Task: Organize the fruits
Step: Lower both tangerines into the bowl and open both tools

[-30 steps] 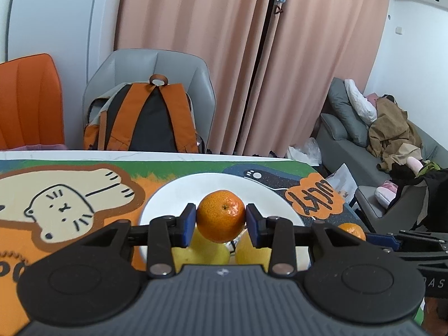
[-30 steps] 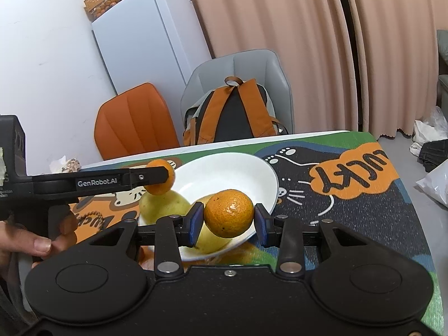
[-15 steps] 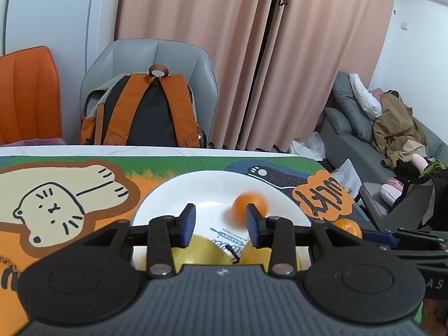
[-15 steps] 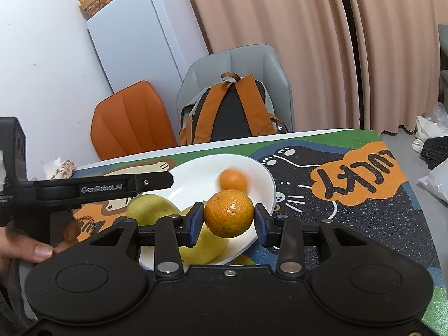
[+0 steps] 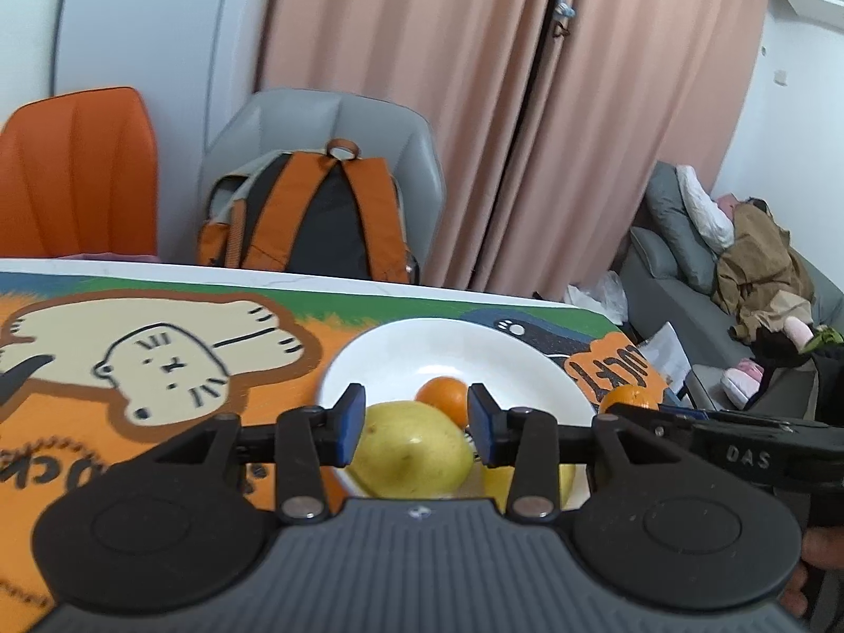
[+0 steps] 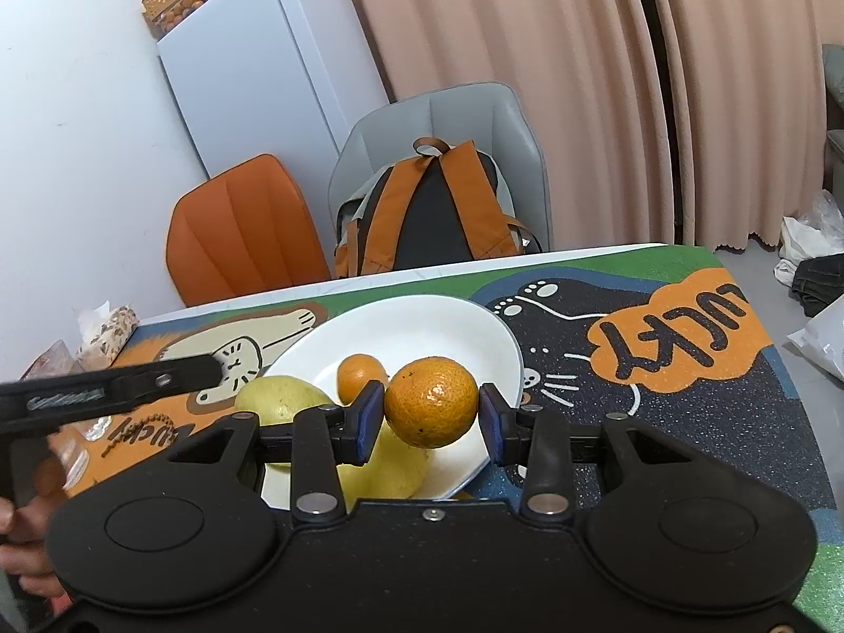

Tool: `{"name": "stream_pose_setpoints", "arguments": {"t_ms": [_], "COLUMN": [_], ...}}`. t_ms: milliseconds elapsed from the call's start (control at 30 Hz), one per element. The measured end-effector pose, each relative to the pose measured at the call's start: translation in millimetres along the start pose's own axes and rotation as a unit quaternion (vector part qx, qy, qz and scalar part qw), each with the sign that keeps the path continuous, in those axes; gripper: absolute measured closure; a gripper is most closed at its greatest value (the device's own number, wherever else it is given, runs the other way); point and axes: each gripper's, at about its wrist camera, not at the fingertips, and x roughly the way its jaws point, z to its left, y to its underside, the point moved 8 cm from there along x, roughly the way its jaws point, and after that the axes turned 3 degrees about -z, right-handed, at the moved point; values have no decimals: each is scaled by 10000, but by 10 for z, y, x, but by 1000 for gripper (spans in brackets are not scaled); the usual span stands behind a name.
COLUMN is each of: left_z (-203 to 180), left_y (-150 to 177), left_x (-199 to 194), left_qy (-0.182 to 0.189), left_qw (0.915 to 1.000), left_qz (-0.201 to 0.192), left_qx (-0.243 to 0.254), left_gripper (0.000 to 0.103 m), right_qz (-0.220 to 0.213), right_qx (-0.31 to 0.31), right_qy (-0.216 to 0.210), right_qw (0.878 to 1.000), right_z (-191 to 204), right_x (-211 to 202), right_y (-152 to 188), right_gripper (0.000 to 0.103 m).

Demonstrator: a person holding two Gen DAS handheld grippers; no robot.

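Fruits lie partly in a white plate [image 6: 464, 327] on the bench [image 6: 686, 422], which is covered by a cartoon-cat mat [image 5: 158, 358] with a "LUCKY" patch. Within the plate: one small orange [image 6: 361, 374] resting loose near the middle, and two yellow-green pears, the left pear [image 6: 279, 398] at the near-left rim and the second pear [image 6: 390, 467] just beside it, partly hidden behind the right tool.

Right gripper [image 6: 430, 419]: jaws closed on a second orange [image 6: 431, 402], blue pads pressing both of its sides. This held orange sits raised over the near rim of the plate, clear of the fruit beneath.

Left gripper [image 5: 416, 427]: jaws opening, nothing gripped. In the left wrist view the left pear and the loose orange appear through the gap between the pads, but both rest in the plate below; neither pad touches them. In the right wrist view this tool enters from the left edge, its tip over the mat just left of the plate, held by a hand [image 6: 21, 548].

Beyond the bench: a grey chair [image 6: 475, 121] carrying an orange-and-black backpack [image 6: 427, 211], an orange chair [image 6: 242, 227] beside it, a white refrigerator [image 6: 264, 63], pink curtains [image 6: 580, 79]. A grey sofa [image 5: 686, 285] with heaped clothing stands at the right of the left wrist view.
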Motion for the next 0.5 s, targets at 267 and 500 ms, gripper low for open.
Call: {"name": "stream_pose_setpoints", "arguments": {"t_ms": [267,500], "left_z": [227,312], "left_y": [79,195], "left_x": [-286,-430], "left_qy": [-293,-402], "left_qw": [9989,9980], "left_qz": [-114,-21], "left_qx": [-343,-497], "left_gripper": [42,26], "right_qz": [-141,-89], "right_qx": [146,127], "right_qy": [-95,-88], "right_qw": [9997,9998], "right_z": [-7,51], "right_x": [-59,-180], "right_y": [-37,23], "right_gripper": [63,63]}}
